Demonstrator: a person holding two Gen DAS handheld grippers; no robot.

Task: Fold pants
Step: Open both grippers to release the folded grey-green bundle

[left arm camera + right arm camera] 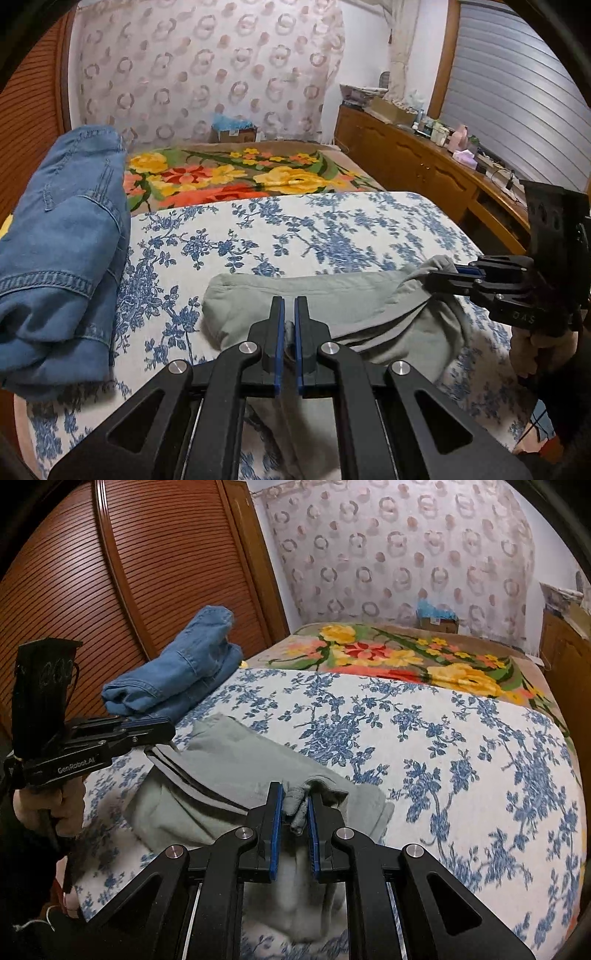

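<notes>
Grey pants [332, 306] [236, 760] lie partly folded on the blue-flowered bedspread [295, 229] [443, 746]. My left gripper [290, 310] [168, 731] is shut on a thin bit of the grey fabric at one end of the fold. My right gripper [295, 797] [439, 273] is shut on a bunched wad of the same fabric at the other end. Both hold the upper layer lifted just above the bed. The part of the pants beneath the gripper bodies is hidden.
Folded blue jeans [62, 266] [177, 672] rest at the bed's left side by the slatted wooden door [129, 572]. An orange and yellow flowered blanket [236, 173] [406, 653] covers the far bed. A cluttered wooden dresser [424, 155] runs along the right. A person's hand [40, 805] grips the left handle.
</notes>
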